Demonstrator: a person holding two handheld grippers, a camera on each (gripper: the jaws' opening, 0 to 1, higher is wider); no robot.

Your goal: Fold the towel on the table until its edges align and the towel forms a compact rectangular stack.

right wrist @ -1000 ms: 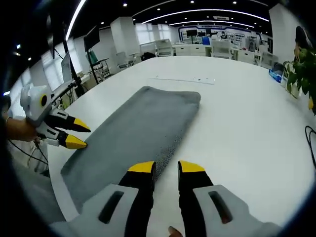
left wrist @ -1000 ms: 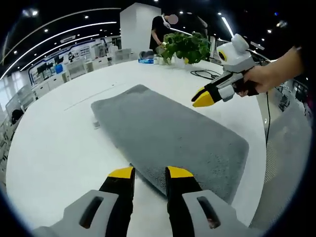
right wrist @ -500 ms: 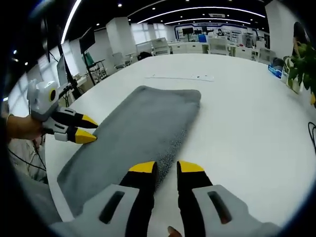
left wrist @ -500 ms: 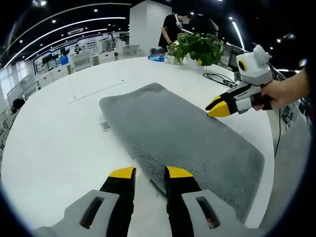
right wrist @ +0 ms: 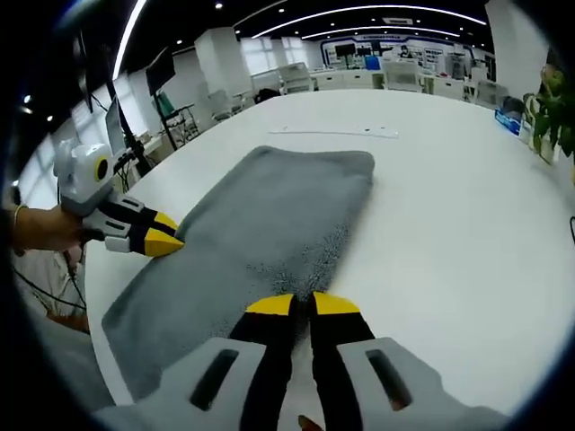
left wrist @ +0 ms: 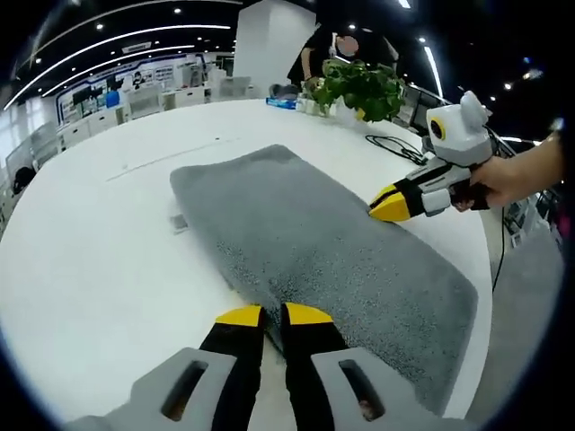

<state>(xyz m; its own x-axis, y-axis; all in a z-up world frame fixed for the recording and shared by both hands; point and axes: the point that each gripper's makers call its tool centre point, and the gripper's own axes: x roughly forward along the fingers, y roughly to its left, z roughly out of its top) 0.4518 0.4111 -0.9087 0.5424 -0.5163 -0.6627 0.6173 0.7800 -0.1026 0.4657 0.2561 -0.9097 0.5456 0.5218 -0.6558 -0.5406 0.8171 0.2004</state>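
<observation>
Now grey towel (left wrist: 323,238) lies flat on white table (left wrist: 99,269), near its front edge; left hand-held gripper (left wrist: 266,314) pinches shut on towel's long edge; right hand-held gripper (right wrist: 302,303) likewise clamps opp. long edge; plant (left wrist: 355,85) at far edge.

Towel (left wrist: 314,238) flat on table (left wrist: 99,260)

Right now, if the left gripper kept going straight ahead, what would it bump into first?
The soft grey towel. The left gripper already sits at its near edge with jaws nearly closed, so it would push straight into the fabric lying on the white table.
</observation>
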